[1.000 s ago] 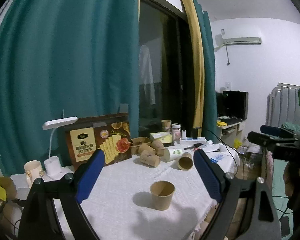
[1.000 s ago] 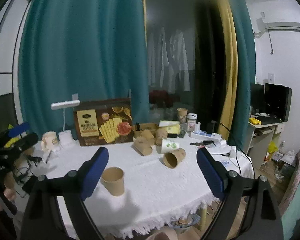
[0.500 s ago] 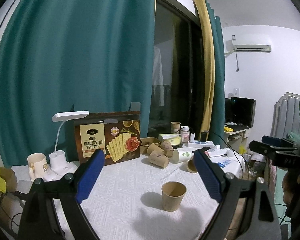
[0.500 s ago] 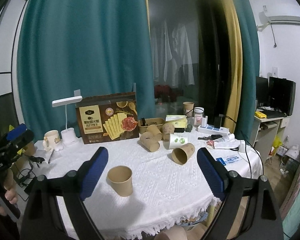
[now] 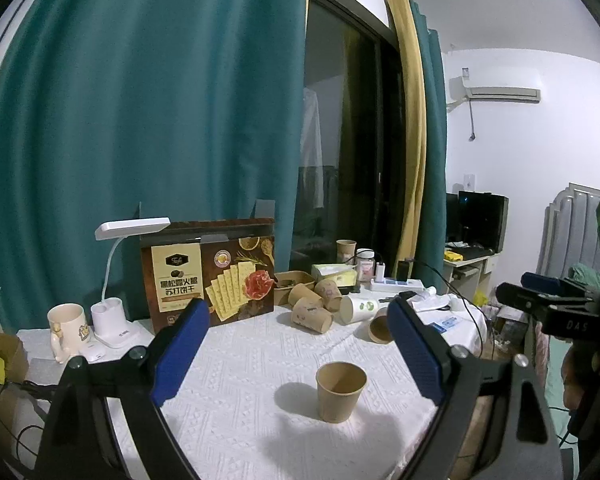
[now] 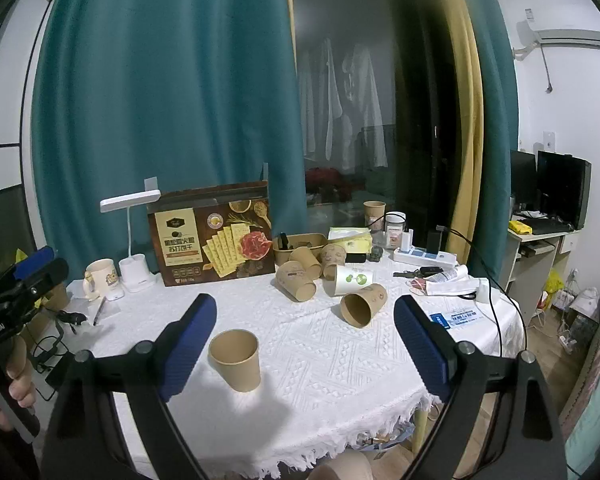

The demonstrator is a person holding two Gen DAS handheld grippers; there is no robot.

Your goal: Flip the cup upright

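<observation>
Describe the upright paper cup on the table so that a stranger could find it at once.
Start at the round table's white cloth. Near its front edge, well apart from the cups lying on their sides, stands one plain brown paper cup. It alone is upright, mouth up and unprinted.

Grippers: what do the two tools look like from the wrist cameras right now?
Both match: the left gripper and right gripper have black angular frames with round pivot bolts and long ribbed blue pads on the jaws. White lettering marks each black body. The right gripper shows a green light in the left wrist view.
</observation>
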